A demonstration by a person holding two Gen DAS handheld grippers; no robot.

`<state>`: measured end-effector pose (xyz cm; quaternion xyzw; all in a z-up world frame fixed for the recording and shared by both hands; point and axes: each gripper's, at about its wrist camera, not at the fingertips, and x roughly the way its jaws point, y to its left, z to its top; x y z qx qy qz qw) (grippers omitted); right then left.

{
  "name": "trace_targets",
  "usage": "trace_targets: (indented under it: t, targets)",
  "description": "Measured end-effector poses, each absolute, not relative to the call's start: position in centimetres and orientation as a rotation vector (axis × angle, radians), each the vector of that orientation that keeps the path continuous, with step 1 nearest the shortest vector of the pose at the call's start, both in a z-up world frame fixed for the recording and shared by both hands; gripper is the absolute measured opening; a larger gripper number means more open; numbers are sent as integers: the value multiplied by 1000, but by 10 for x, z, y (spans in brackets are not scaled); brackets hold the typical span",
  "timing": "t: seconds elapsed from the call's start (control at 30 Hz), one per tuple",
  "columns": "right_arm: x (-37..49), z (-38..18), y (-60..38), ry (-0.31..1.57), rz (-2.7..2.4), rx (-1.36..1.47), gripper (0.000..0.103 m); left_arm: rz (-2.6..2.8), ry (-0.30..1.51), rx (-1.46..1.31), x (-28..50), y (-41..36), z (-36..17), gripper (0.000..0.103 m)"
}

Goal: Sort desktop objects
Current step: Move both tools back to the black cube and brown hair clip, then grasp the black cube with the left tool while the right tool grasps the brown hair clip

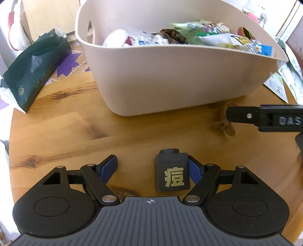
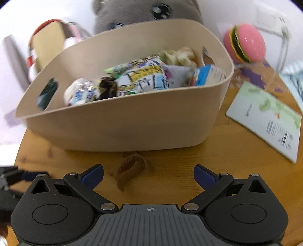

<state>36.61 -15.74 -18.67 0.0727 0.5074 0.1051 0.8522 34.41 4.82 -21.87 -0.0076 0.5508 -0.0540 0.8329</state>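
Note:
A beige basket full of snack packets stands on the round wooden table; it also shows in the right wrist view. My left gripper is open, with a small black bottle with a gold character on the table between its fingers, against the right pad. My right gripper is open just behind a brown hair claw clip lying on the table in front of the basket. The clip also shows in the left wrist view, beside the right gripper's finger.
A dark green tissue pack lies at the table's left. A pale green booklet lies right of the basket. A pink burger toy and a grey plush sit behind it.

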Motion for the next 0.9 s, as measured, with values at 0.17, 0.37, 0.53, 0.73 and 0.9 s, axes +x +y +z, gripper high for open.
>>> trace_targets:
  t: [0.17, 0.37, 0.53, 0.73, 0.9]
  targets:
    - [381, -201, -150, 1119, 157, 188, 103, -100, 1166, -8, 347, 56, -219, 79]
    - [381, -205, -142, 1131, 153, 118, 102, -111, 1180, 7, 347, 58, -219, 79]
    - [375, -204, -144, 1125, 150, 79, 89, -121, 1180, -14, 348, 58, -218, 76]
    - [367, -203, -147, 1115, 151, 11, 71, -119, 1162, 14, 344, 57, -216, 58]
    - [361, -204, -143, 1106, 166, -62, 52, -132, 1153, 7, 340, 56, -214, 33]
